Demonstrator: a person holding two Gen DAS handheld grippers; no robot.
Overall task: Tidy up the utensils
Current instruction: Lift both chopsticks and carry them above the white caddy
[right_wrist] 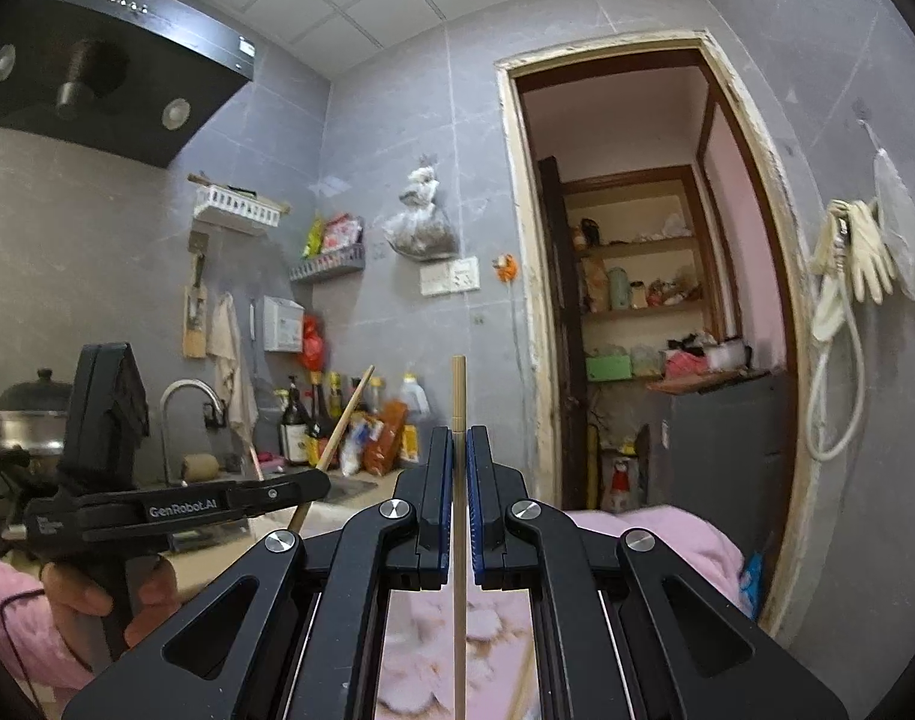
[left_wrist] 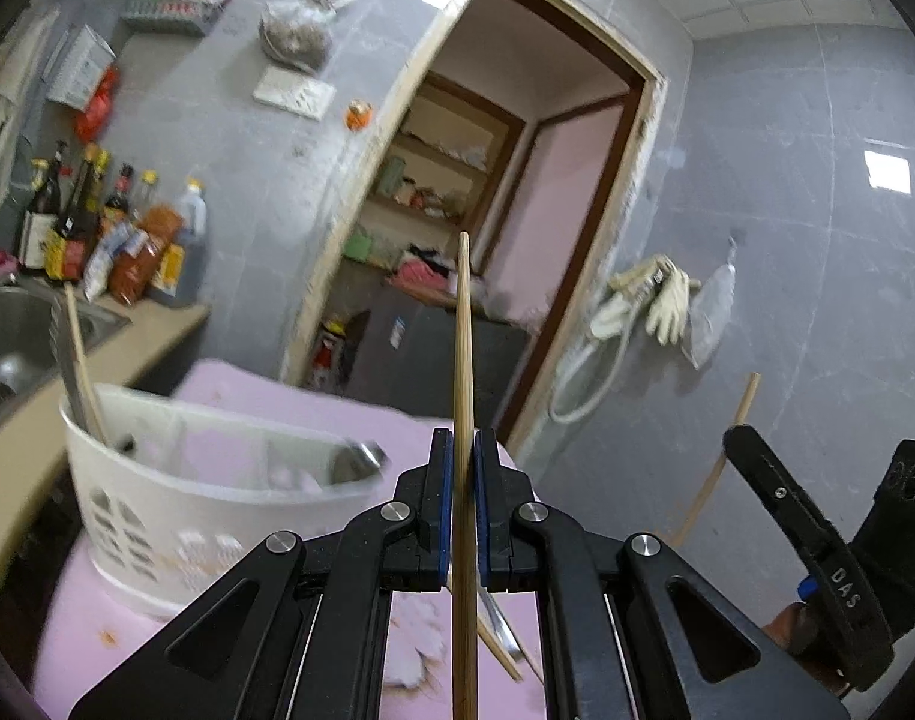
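Chopsticks: each tool is clamped shut on one, the left tool and the right tool; carry both level over the white basket, then lower them tip-first

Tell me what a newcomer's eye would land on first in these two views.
First, the wooden chopstick clamped upright in the left tool, dead centre of its view, and a second chopstick pinched the same way in the right tool. Next, the white slotted basket on the pink cloth at lower left, with utensils already standing in it.
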